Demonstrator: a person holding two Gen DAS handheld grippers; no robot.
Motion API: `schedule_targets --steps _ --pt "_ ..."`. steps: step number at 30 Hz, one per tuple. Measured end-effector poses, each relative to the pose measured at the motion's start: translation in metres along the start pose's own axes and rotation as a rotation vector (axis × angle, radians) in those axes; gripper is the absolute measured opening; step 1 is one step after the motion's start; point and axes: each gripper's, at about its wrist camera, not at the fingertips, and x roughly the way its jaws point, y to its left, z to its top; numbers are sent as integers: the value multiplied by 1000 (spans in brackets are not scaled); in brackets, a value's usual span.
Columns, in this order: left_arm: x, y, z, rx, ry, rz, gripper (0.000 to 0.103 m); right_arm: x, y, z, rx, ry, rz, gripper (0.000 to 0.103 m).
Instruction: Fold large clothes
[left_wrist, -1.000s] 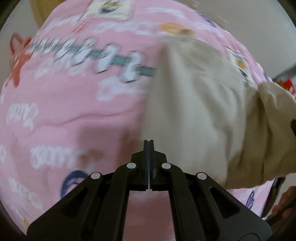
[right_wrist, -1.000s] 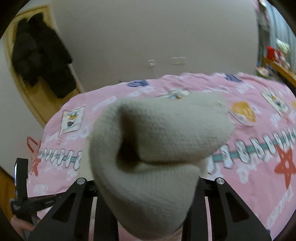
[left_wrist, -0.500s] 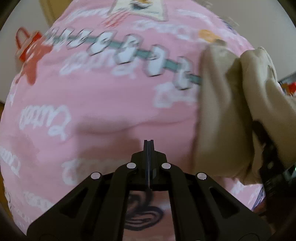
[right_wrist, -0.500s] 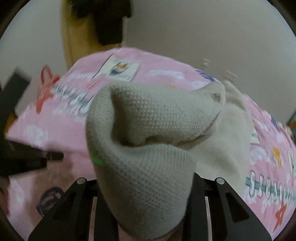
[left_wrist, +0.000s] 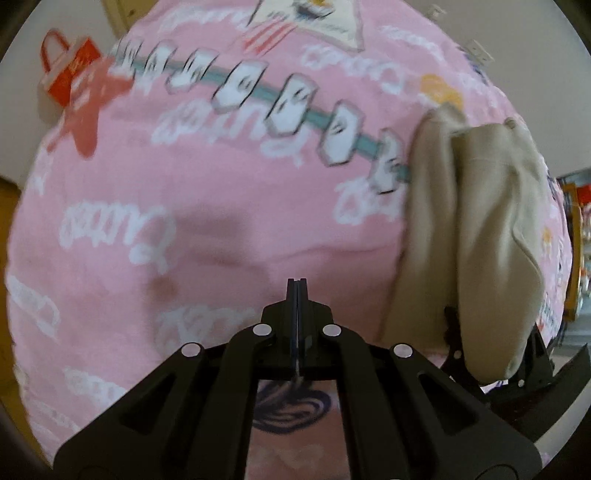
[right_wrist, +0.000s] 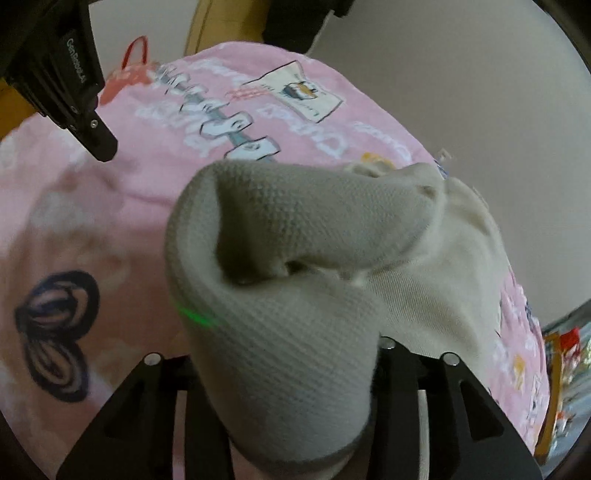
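Note:
A beige knit garment (right_wrist: 314, 206) is bunched between the fingers of my right gripper (right_wrist: 286, 350), and its far end trails down onto the pink bedspread (right_wrist: 92, 221). The right jaws are opening, and the cloth still fills the gap and hides the pads. In the left wrist view the same garment (left_wrist: 480, 221) hangs in a long fold at the right, above the right gripper (left_wrist: 517, 362). My left gripper (left_wrist: 296, 284) is shut with nothing in it, over bare bedspread (left_wrist: 184, 203) to the left of the garment. Its black body (right_wrist: 74, 92) shows at the upper left of the right wrist view.
The patterned pink bedspread fills both views. A red bag (left_wrist: 66, 74) sits off the bed's far left corner, near a wooden door frame. A pale wall runs behind the bed, and a shelf with colourful items (right_wrist: 561, 354) stands beyond its right edge.
The left gripper slid left across the bedspread, so the garment moved to the picture's right edge. The right gripper rolled and came down toward the bed with the garment between its fingers.

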Motion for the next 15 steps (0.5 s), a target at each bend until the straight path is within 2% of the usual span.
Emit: schedule_targets --steps 4,8,10,12,13,14,15 --pt "-33 -20 15 38 -19 -6 0 -49 -25 9 36 18 154 74" --pt "-45 -33 26 25 -16 -40 0 -96 -47 8 41 -3 256 73" --pt "-44 -39 25 26 2 -89 0 -110 -88 10 162 -21 281 73" --pt "-39 -55 23 34 12 -154 0 -104 -137 11 320 -21 241 75" --pt "-35 -67 22 53 16 -177 0 -94 -167 9 414 -12 199 82" --pt "-29 -82 20 77 19 -193 0 -82 -185 10 463 5 165 85" --pt "-22 -93 19 88 23 -194 0 -61 -208 14 512 61 125 85"
